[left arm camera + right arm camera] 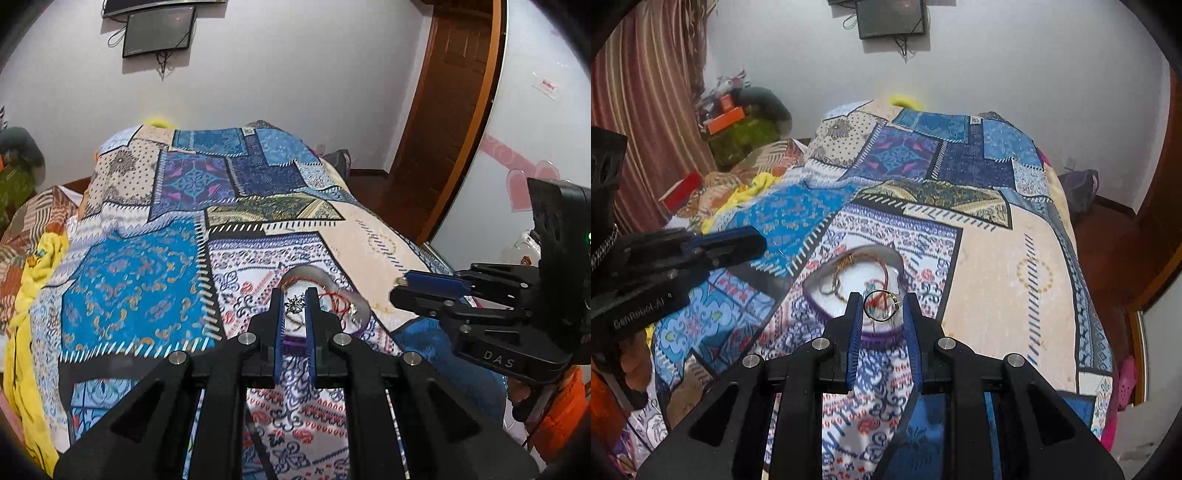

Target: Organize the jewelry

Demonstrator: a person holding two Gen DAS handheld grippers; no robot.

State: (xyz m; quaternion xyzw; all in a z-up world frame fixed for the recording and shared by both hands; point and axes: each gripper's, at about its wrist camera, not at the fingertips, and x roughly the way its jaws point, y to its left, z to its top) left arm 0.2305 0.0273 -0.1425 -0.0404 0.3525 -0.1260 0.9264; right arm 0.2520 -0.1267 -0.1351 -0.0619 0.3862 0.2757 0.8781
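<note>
A clear heart-shaped dish (pixel 354 314) with a purple rim lies on the patterned quilt and holds red cord and chains (pixel 338 301). My left gripper (pixel 295 304) is shut on a silver snowflake pendant (pixel 294 304) just above the dish. In the right wrist view the dish (pixel 827 291) lies below my right gripper (pixel 881 305), which is shut on a gold ring (pixel 881 305) held above the dish's near rim. The right gripper also shows in the left wrist view (pixel 402 286), and the left gripper shows at the left of the right wrist view (pixel 753 240).
The quilt (pixel 155 266) covers a humped bed. A yellow blanket (pixel 26 295) lies at the left. A wooden door (pixel 443 110) stands at the back right. Boxes and clutter (pixel 727 114) sit by a striped curtain at the left.
</note>
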